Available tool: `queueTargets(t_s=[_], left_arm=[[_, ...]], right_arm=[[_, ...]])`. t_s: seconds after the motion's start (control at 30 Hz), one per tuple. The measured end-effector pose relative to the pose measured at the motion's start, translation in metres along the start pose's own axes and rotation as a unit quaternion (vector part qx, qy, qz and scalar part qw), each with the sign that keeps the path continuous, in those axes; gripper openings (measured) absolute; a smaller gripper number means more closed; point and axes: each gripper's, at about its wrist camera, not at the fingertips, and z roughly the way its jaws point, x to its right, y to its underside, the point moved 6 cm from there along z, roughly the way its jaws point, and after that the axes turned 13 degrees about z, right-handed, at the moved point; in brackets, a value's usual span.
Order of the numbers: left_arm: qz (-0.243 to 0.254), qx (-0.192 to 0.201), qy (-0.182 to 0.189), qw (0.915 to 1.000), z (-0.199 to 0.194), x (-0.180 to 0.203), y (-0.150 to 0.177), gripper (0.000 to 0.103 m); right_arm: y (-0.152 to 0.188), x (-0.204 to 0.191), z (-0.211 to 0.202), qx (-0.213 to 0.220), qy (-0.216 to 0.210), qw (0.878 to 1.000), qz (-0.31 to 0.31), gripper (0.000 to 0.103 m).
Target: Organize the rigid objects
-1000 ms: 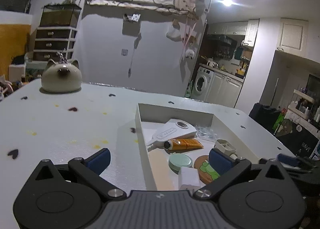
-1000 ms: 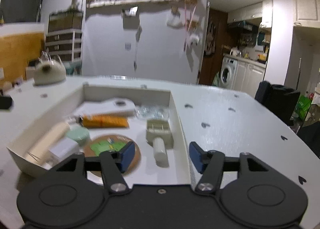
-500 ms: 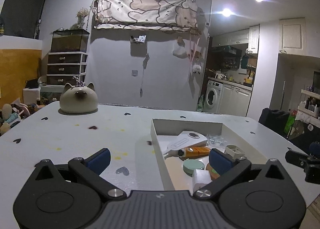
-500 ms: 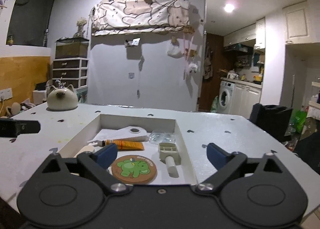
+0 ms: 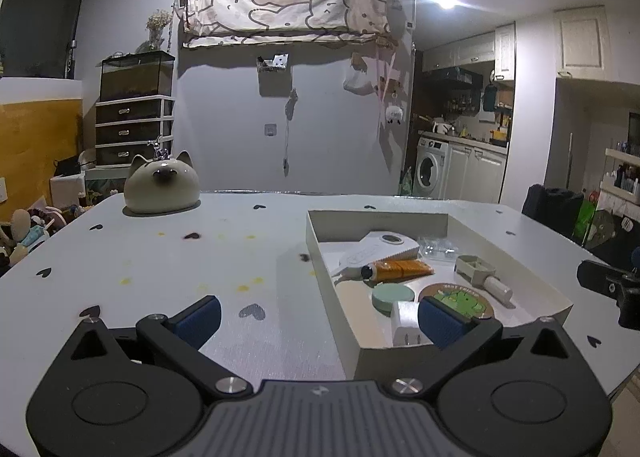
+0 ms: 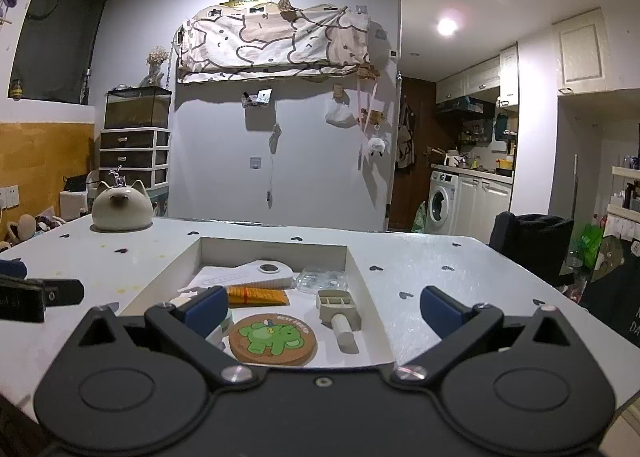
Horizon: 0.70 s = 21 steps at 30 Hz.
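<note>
Both claws hover low over a white counter (image 5: 248,257) dotted with small dark hearts, each angled slightly downward toward a shallow white tray (image 6: 360,277). The left claw (image 5: 318,317) stands wide open with nothing between its blue pads, one pad over bare counter, the other in front of the tray's near corner. The right claw (image 6: 324,309) has just been opening and now gapes at full spread, empty, straddling the tray's near edge.

Inside the tray lie an orange tube (image 6: 258,295), a white wedge-shaped device (image 6: 256,275), a clear plastic packet (image 6: 323,279), a beige block with a stubby white cylinder (image 6: 341,315), a pale green round tin (image 5: 393,296), a white plug adapter (image 5: 406,323) and a round cork coaster (image 6: 272,339) showing a green cartoon animal; its lettering is too small to read.

A cat-faced ceramic jar (image 5: 161,185) sits at the counter's far left.
</note>
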Motion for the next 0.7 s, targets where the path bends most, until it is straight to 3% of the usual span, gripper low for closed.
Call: queueTargets(t_s=[0.7], left_arm=[[0.011, -0.008, -0.007, 0.9999, 0.002, 0.004, 0.003, 0.103]], right_arm=[[0.014, -0.002, 0.006, -0.023, 0.000, 1.000, 0.005, 0.103]])
